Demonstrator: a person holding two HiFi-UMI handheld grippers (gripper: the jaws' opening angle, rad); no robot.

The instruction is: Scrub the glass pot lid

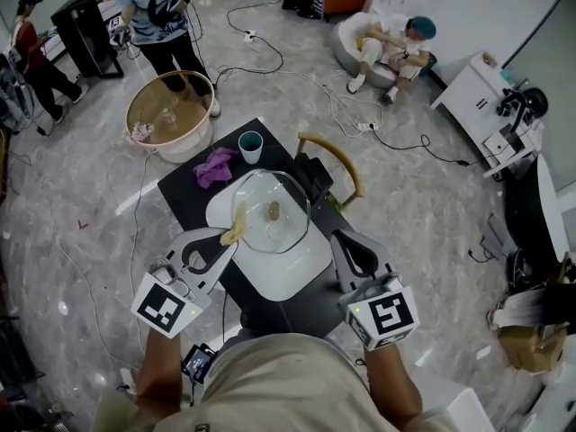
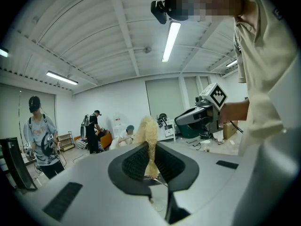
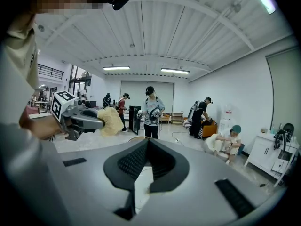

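The glass pot lid (image 1: 270, 212) lies knob up on a white tray (image 1: 290, 277) on a small black table (image 1: 193, 187). My left gripper (image 1: 225, 238) is shut on a beige fibrous scrubber (image 1: 236, 227), whose tip rests at the lid's left rim. In the left gripper view the scrubber (image 2: 149, 138) stands up between the closed jaws (image 2: 150, 149). My right gripper (image 1: 341, 238) hangs to the right of the tray, off the lid, jaws together with nothing in them (image 3: 147, 144). The right gripper view shows the scrubber (image 3: 111, 120) at its left.
A teal cup (image 1: 250, 146) and a purple cloth (image 1: 215, 166) sit at the table's far end. A beige basin (image 1: 169, 113) stands on the floor beyond. A wooden chair back (image 1: 335, 164) is to the right. Cables cross the floor; people stand and sit farther off.
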